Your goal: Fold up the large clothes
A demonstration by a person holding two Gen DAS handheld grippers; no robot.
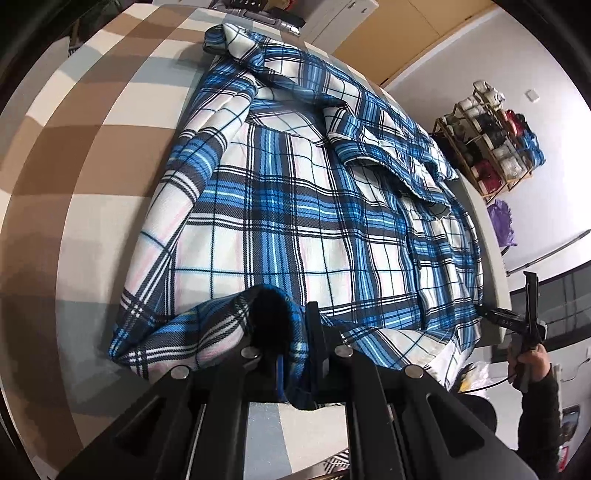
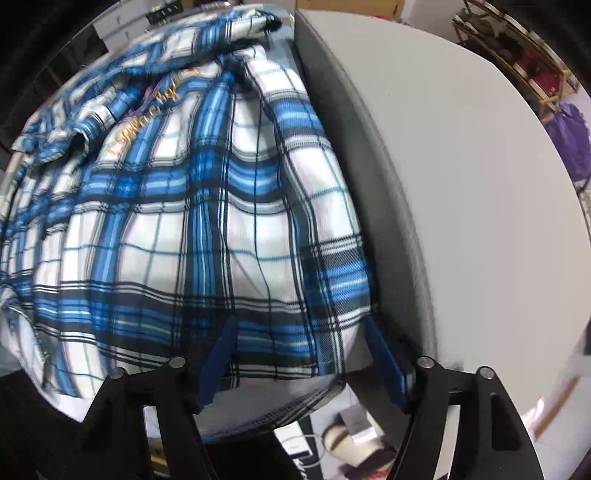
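A blue, white and black plaid shirt (image 1: 295, 206) lies spread on a brown and white checked table cover (image 1: 92, 155), collar toward the far side. My left gripper (image 1: 291, 332) is shut on a bunched fold of the shirt's near hem. In the right wrist view the same shirt (image 2: 192, 221) hangs over the table's edge. My right gripper (image 2: 299, 354) is open, its blue-padded fingers (image 2: 221, 350) set on either side of the hanging hem. The right gripper also shows in the left wrist view (image 1: 524, 325), held in a hand at the table's right corner.
A grey-white table surface (image 2: 461, 184) runs along the shirt's right side. A wire rack of rolled items (image 1: 491, 147) stands by the wall, with a purple bag (image 1: 500, 225) beside it. Boxes sit beyond the table's far end (image 1: 332, 18).
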